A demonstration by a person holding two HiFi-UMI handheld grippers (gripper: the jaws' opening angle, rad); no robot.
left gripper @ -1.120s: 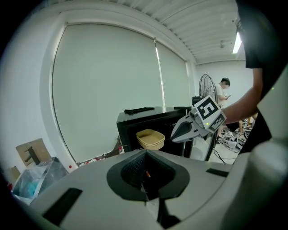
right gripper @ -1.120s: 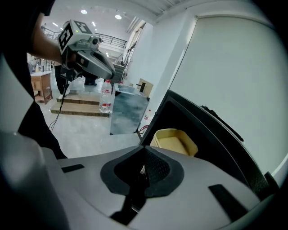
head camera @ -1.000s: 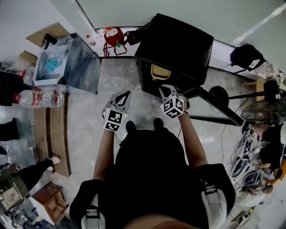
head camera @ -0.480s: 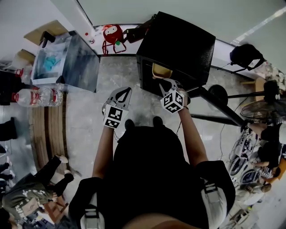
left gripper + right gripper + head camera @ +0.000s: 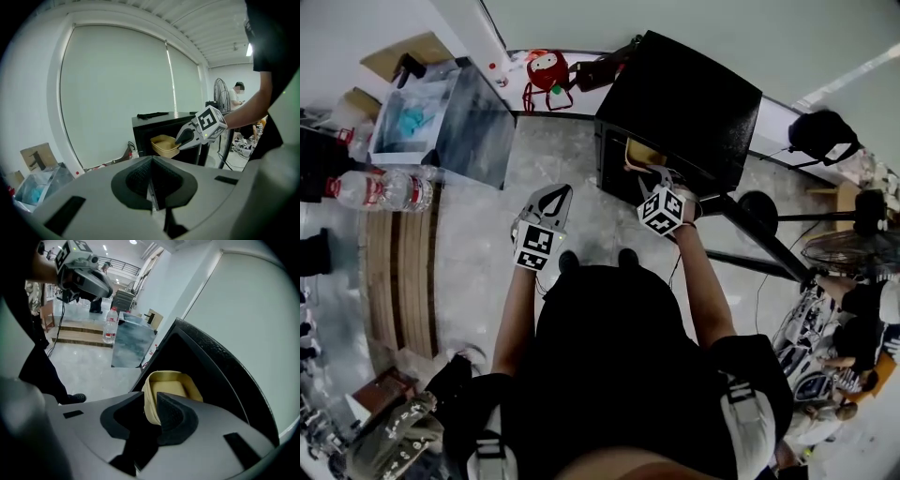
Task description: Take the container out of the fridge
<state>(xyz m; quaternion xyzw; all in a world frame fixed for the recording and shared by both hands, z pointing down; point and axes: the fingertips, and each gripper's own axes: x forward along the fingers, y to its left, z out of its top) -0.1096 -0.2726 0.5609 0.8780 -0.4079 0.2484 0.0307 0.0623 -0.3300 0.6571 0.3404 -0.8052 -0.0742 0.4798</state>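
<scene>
A black fridge (image 5: pixel 694 94) stands open on the floor, with a tan container (image 5: pixel 639 155) in its mouth. My right gripper (image 5: pixel 654 176) reaches into the opening and is shut on the container's near rim. In the right gripper view the rim of the container (image 5: pixel 171 387) sits pinched between the jaws of the right gripper (image 5: pixel 151 416). My left gripper (image 5: pixel 553 199) hangs in the air left of the fridge, shut, with nothing in it. The left gripper view shows the container (image 5: pixel 164 144) at the fridge (image 5: pixel 154 123) opening, with the right gripper (image 5: pixel 180 139) on it.
A grey box (image 5: pixel 441 117) with blue items stands at the far left, with a water bottle (image 5: pixel 380 187) and wooden steps (image 5: pixel 398 272) near it. A red toy (image 5: pixel 547 70) lies behind the fridge. Black stand legs (image 5: pixel 759 234) and a fan (image 5: pixel 848 248) are at the right. A person (image 5: pixel 403 431) is at lower left.
My right gripper has moved forward into the fridge opening and now holds the container's rim. The left gripper has stayed about where it was. A person at lower left has walked on.
</scene>
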